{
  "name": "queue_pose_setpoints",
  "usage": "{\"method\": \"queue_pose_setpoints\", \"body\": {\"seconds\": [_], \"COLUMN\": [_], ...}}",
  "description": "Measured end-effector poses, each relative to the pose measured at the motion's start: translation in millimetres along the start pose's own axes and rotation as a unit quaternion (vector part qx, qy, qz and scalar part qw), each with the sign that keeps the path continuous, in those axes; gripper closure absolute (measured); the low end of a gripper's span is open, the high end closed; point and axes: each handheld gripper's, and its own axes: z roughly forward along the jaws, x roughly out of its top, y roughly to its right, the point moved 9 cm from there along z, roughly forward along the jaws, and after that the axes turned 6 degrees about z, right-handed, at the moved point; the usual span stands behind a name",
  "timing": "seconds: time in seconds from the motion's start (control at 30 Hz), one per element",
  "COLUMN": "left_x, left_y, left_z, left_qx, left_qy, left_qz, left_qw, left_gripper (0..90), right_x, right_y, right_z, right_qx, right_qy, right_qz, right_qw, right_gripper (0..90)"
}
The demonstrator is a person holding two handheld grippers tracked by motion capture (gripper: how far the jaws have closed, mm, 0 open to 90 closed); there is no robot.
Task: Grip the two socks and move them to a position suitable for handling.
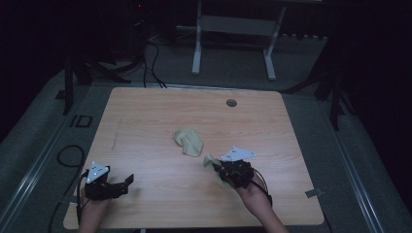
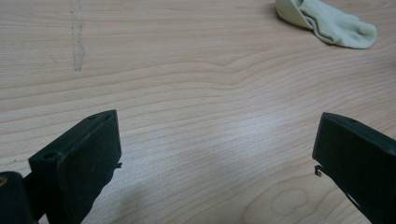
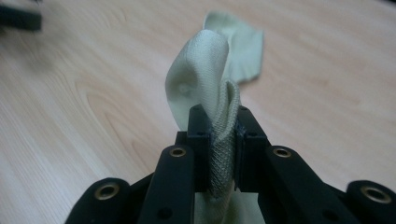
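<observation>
A pale green sock lies crumpled near the middle of the wooden table; the left gripper view has it at the top right. A second pale green sock is pinched between the jaws of my right gripper, its free end hanging over the tabletop. In the high view that gripper is right of centre near the front, with the sock at its tip. My left gripper rests at the front left, its jaws wide apart with only bare wood between them.
A round grommet sits in the table near its far edge. A faint scratch mark runs along the wood at the left. White desk legs and cables stand on the floor beyond the table.
</observation>
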Motion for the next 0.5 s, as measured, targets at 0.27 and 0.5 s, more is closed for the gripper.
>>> {"method": "queue_pose_setpoints", "body": {"seconds": [0.27, 0.5], "left_x": [-0.3, 0.5], "left_y": [1.1, 1.6], "left_z": [0.8, 0.2], "left_qx": [-0.002, -0.005], "left_qy": [-0.002, 0.000], "left_qz": [0.003, 0.005], "left_qw": [1.0000, 1.0000], "left_gripper": [1.1, 1.1], "right_x": [-40.0, -59.9], "right_y": [0.1, -3.2], "right_z": [33.4, 55.8], "right_qx": [-0.009, -0.010], "right_qy": [-0.043, -0.074], "right_qz": [0.009, 0.006], "right_qw": [0.9990, 0.9972], "right_gripper": [79.5, 77.6]}}
